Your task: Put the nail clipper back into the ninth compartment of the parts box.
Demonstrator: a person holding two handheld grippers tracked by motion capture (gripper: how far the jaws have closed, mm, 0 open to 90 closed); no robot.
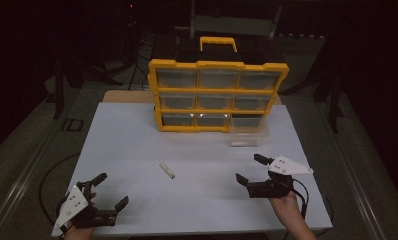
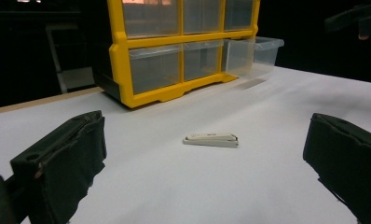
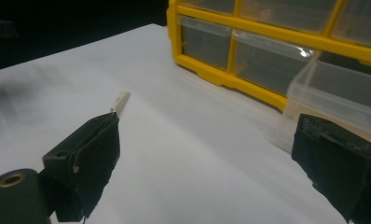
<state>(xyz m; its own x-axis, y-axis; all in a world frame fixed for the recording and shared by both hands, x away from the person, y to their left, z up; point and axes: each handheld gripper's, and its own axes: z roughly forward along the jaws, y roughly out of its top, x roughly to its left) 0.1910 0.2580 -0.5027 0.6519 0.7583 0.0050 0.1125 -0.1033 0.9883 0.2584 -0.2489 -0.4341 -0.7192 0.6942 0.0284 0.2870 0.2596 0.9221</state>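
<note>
A small white nail clipper (image 1: 167,169) lies flat on the white table, midway between the two grippers; it also shows as a cream bar (image 2: 211,139) and as a tip (image 3: 120,102) behind a jaw. My left gripper (image 1: 110,190) rests at the table's front left, open and empty, its jaws (image 2: 207,163) wide apart. My right gripper (image 1: 251,168) sits at the front right, open with nothing in it (image 3: 207,154). A yellow organizer (image 1: 218,95) with clear drawers stands at the back. Its bottom right drawer (image 1: 249,131) is pulled out.
The white table (image 1: 132,145) has bare room around the clipper and along its front edge. The pulled-out clear drawer (image 3: 342,98) juts toward my right gripper. Dark stands and cables surround the table beyond its edges.
</note>
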